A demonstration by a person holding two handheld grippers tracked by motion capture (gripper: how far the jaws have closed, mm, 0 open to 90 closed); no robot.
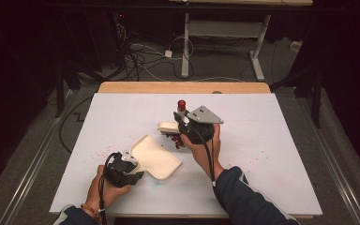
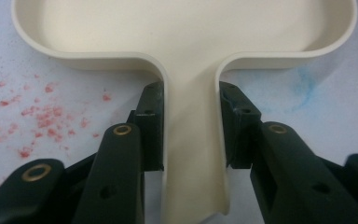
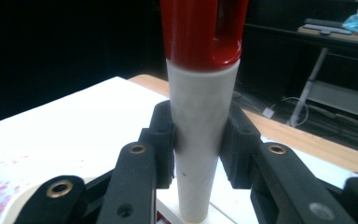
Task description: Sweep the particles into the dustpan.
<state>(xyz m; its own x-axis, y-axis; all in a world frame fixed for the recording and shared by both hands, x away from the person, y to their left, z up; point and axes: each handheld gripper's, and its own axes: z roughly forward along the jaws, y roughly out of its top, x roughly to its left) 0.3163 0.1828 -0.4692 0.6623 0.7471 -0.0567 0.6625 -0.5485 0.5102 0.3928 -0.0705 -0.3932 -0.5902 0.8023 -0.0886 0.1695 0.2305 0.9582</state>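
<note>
On a white worktop [image 1: 262, 154], the left tongs [image 2: 191, 121] clamp the handle of a cream dustpan [image 1: 154, 157] lying flat near its front edge. The right tongs [image 3: 198, 140] grip a small brush's [image 1: 181, 108] white, red-tipped handle, held upright just beyond the dustpan over red crumbs [image 1: 178, 142].

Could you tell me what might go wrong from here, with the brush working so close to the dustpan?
1. The brush sits at the pile of red bits, apart from the dustpan; a hasty sweep could scatter them across the white table.
2. The left gripper clamps only the pan's narrow handle, so a push might pivot it.
3. The right gripper pinches a smooth, tapered handle, which may slip.
</note>
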